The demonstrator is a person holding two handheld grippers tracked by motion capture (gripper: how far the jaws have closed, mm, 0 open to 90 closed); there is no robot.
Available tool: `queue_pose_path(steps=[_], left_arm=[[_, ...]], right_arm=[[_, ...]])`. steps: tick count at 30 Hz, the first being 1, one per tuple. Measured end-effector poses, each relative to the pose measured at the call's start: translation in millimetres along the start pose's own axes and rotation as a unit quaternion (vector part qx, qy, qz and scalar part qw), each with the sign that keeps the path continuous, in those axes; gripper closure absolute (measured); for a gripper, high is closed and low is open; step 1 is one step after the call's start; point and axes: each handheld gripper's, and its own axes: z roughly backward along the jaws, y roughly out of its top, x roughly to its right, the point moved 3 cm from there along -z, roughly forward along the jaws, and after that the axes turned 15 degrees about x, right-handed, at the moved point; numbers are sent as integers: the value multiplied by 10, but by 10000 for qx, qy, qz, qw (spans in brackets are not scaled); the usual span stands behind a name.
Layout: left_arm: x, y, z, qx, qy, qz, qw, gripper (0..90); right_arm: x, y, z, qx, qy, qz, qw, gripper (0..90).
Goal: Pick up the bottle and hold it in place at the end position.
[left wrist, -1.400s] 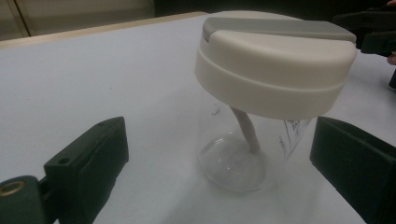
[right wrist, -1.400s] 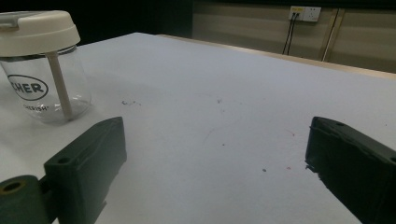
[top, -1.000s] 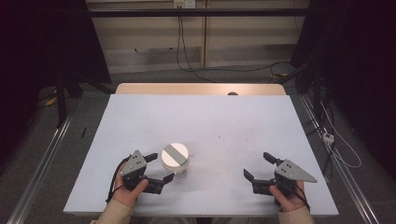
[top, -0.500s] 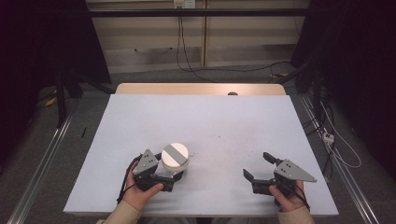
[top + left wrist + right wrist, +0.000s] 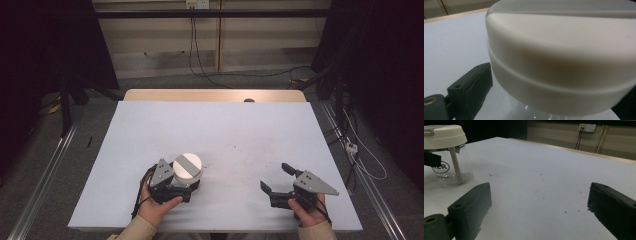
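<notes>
A clear jar with a cream lid (image 5: 187, 168) stands near the front left of the white table (image 5: 215, 130); the left gripper (image 5: 186, 186) has closed in around it, one black jaw visible just beside the lid in the left gripper view, the other hidden at the frame's edge; whether the jaws are pressing on the jar or only bracketing it I cannot tell. From the right gripper view the jar (image 5: 447, 153) shows a glass body with a printed logo and a pale stick inside, the lid seated squarely on top.

The right gripper (image 5: 279, 180) rests well apart to the right, its jaws spread wide and holding nothing.

The step in hand looks like taking hold of the jar; to do it well the jaws should meet the glass body below the lid rather than the lid's rounded rim, squarely across the middle; glass is slick, so the squeeze should be steady, and the jar kept upright.
</notes>
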Motion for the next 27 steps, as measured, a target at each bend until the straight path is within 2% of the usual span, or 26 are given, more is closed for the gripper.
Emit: queue_pose_path(steps=[5,21,27], left_arm=[[53,-6,-56,34,94,47,9999,58],[83,9,-68,258,88,15,9996,150],[28,19,-52,312,-1,216,9993,183]], right_arm=[[-1,0,-4,4,-1,13,10000,52],[-2,1,-5,9,14,21,10000,52],[-1,5,0,18,11,15,10000,52]])
